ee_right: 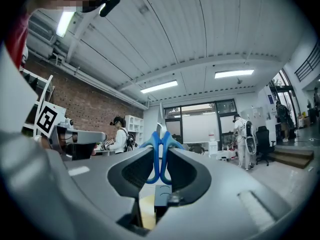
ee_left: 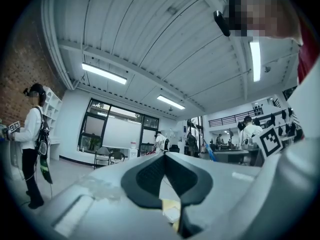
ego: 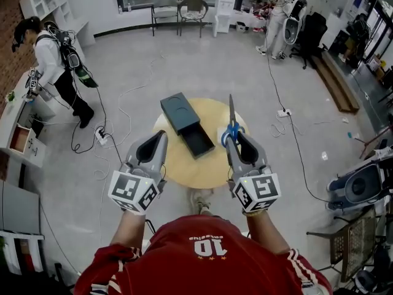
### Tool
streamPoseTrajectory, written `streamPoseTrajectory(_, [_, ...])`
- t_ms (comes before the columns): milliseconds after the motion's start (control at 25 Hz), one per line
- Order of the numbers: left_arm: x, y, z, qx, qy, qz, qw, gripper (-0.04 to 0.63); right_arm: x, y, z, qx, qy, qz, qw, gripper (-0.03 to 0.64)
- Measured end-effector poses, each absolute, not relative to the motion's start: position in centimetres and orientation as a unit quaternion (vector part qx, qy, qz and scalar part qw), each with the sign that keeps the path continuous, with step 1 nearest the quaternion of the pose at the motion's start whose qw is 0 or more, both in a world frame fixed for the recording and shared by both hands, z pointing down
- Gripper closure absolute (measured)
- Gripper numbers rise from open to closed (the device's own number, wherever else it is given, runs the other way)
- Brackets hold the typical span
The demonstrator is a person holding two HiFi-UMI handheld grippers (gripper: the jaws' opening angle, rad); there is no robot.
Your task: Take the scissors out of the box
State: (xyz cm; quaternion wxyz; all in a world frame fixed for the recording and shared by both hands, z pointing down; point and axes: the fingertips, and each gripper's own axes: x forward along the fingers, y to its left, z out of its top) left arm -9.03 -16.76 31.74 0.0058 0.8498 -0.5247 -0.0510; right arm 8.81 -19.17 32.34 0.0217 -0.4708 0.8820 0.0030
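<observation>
The scissors [ego: 231, 117] have glossy blue plastic handles and bare metal blades. The box [ego: 178, 110] looks dark and matt, the round worktop [ego: 202, 168] smooth pale wood. The left gripper [ego: 163, 134] and right gripper [ego: 232, 139] are matt grey plastic.

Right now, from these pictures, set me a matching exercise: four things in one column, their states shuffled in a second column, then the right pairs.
Things
1. scissors
2. box
3. left gripper
4. table

States
A. jaws together, nothing between them
B. round, pale wood, bearing the box
C. clamped by the blue handles in the right gripper, blades pointing away from the person
D. dark, lying on the table, drawer slid out

Pairs: 1-C; 2-D; 3-A; 4-B
</observation>
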Motion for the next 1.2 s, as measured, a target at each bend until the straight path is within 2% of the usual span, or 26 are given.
streamPoseTrajectory(1200, [-10.1, -15.8, 31.9, 0.845, -0.532, -0.058, 0.013, 0.592, 7.2, -19.0, 32.7, -0.473, 0.881, 0.003, 0.020, 0.529])
